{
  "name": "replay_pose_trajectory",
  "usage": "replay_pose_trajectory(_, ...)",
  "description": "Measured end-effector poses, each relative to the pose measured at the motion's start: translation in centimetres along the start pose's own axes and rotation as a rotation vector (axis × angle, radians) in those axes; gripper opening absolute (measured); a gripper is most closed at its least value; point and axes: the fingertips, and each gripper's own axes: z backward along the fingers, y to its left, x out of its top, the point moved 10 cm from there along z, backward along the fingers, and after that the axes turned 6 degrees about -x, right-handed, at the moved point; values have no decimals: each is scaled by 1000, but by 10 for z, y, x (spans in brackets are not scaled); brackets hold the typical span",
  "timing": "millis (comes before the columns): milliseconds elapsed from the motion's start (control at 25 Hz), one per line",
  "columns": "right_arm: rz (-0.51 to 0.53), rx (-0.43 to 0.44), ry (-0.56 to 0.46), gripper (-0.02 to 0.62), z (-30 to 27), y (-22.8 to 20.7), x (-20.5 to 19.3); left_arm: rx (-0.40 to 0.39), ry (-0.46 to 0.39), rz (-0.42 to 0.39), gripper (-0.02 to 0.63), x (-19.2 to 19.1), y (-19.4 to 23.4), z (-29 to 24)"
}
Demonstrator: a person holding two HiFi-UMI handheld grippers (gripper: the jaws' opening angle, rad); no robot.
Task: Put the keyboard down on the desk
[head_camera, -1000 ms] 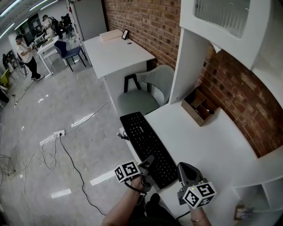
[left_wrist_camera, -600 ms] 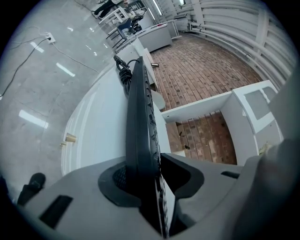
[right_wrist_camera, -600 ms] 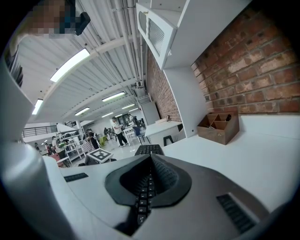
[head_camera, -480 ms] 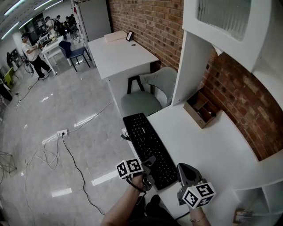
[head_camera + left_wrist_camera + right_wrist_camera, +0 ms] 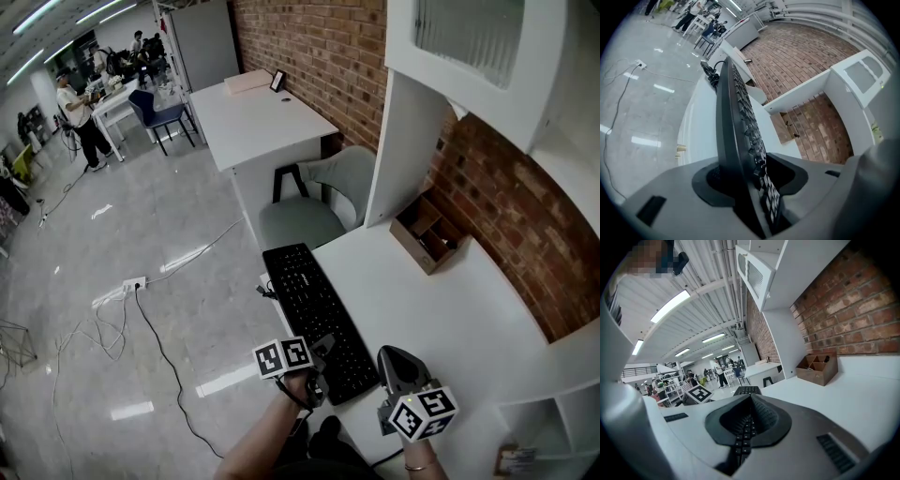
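A black keyboard (image 5: 314, 309) lies along the left edge of the white desk (image 5: 431, 300), its near end toward me. My left gripper (image 5: 322, 354) is at that near left corner. In the left gripper view the keyboard (image 5: 738, 108) stands edge-on between the jaws of the left gripper (image 5: 750, 176). The jaws are opening, and dark gaps show on both sides of the keyboard. My right gripper (image 5: 392, 361) hovers over the desk just right of the keyboard's near end. In the right gripper view its jaws (image 5: 749, 420) leave only a thin slit, with keys (image 5: 746, 391) showing beyond.
A wooden organiser (image 5: 427, 232) sits against the brick wall under a white cabinet (image 5: 469, 47). A grey chair (image 5: 314, 202) and a second white desk (image 5: 262, 117) stand beyond. Cables and a power strip (image 5: 129, 282) lie on the floor at left. People stand far off.
The left gripper's marker cube has slid slightly right and down at the keyboard's near corner. The keyboard and the right gripper stay where they were.
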Motion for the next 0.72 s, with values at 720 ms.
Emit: replay_pose_trajectory(720,11,24,-13,6,7,1,1,249,30,-176,297,-7,-21,-1)
